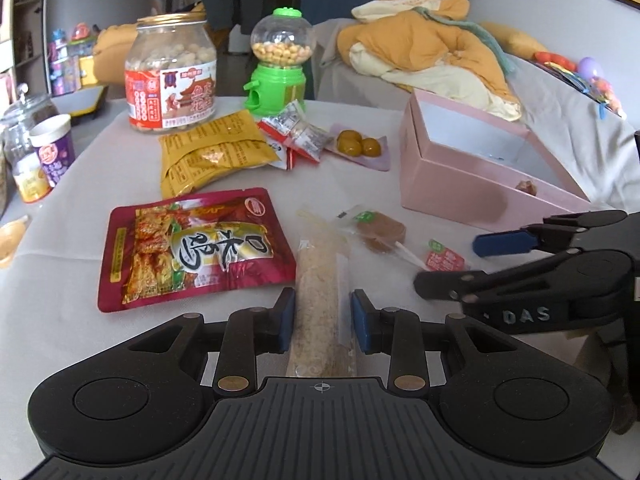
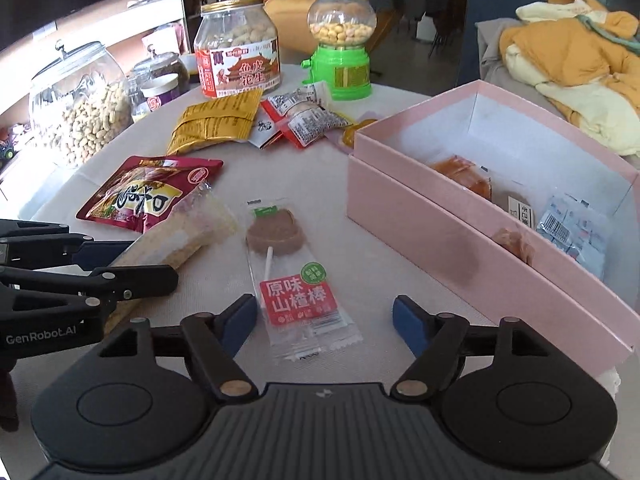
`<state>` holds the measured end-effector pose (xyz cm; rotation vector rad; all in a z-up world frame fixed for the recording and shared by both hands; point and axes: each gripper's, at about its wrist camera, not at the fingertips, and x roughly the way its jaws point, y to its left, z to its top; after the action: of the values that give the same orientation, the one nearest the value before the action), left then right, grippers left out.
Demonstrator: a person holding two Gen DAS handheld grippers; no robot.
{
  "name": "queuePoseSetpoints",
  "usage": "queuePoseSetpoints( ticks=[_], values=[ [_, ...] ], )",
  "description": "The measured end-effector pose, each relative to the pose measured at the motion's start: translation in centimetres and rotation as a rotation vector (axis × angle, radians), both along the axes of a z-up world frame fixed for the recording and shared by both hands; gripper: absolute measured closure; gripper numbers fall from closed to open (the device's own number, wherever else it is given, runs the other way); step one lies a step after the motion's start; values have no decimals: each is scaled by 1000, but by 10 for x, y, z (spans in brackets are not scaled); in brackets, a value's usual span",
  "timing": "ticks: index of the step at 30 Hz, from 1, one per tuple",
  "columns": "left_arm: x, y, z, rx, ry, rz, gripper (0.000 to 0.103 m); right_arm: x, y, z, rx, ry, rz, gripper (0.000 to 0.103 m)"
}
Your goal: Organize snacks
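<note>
My left gripper (image 1: pixel 322 320) is shut on a long clear packet of beige crumbly snack (image 1: pixel 320 292), which lies on the white tablecloth; the packet also shows in the right wrist view (image 2: pixel 180 240). My right gripper (image 2: pixel 325 322) is open, its fingers either side of the near end of a wrapped hawthorn lollipop (image 2: pixel 292 276), which also shows in the left wrist view (image 1: pixel 384 236). A pink box (image 2: pixel 420 216) at the right holds several wrapped snacks. A red pouch (image 1: pixel 192 248) lies left of the packet.
Further back lie yellow packets (image 1: pixel 216 152), red-and-white sachets (image 1: pixel 296 132) and a pack of green fruit (image 1: pixel 360 144). A peanut jar (image 1: pixel 172 76), a green candy dispenser (image 1: pixel 280 64) and a big glass jar (image 2: pixel 76 108) stand behind. Bedding (image 1: pixel 432 52) lies beyond the table.
</note>
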<state>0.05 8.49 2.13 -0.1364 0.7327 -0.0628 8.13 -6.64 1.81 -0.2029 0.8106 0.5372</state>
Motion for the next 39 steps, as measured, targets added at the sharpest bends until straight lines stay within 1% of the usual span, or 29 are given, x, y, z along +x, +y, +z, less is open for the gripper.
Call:
queuePoseSetpoints(
  ticks=[3,5,6,7,8,9,10,15,18,19,22,24,25,27,28,31,33,34,37,39],
  values=[
    [-2,2,1,12,-13,35,68,6,7,-1,19,-19,-14,30],
    [-7,9,0,34,-37,88,68,8,12,-1,12,-36,-22,46],
    [-9,14,-1,33,-45,116,68,6,15,1,3,-37,-12,50],
    [-11,20,-3,17,-53,139,68,3,17,3,-5,-33,5,59],
    [-13,24,-5,-5,-59,145,68,-1,18,4,-7,-24,21,62],
    [-14,28,-6,-29,-63,145,68,-5,17,5,-2,-11,31,62],
    [-16,30,-7,-36,-71,142,68,-9,14,5,5,2,35,62],
    [-17,24,-9,-1,-94,133,68,-31,1,7,28,29,57,62],
    [-18,26,-9,-11,-97,134,68,-27,4,8,27,22,44,61],
    [-18,26,-10,-19,-99,135,68,-23,6,7,32,16,26,58],
    [-19,27,-11,-27,-103,136,67,-8,14,2,54,1,-6,42],
    [-19,27,-11,-31,-103,137,67,-1,23,-1,43,-27,-17,40],
    [-20,28,-11,-37,-104,137,67,0,28,-2,28,-41,-13,41],
    [-21,30,-11,-53,-106,137,67,-1,34,0,11,-46,12,55],
    [-21,31,-11,-60,-107,137,67,-3,35,2,10,-36,28,65],
    [-22,34,-11,-79,-105,137,68,-12,29,6,25,0,44,66],
    [-23,31,-10,-74,-95,131,68,-18,20,7,26,5,42,66],
    [-23,28,-9,-60,-85,125,68,-22,15,7,18,2,38,66],
    [-26,13,-6,26,-71,95,68,-28,-3,10,2,1,16,66],
    [-29,7,-5,44,-77,92,69,-32,-21,13,17,7,-4,66]
  ],
)
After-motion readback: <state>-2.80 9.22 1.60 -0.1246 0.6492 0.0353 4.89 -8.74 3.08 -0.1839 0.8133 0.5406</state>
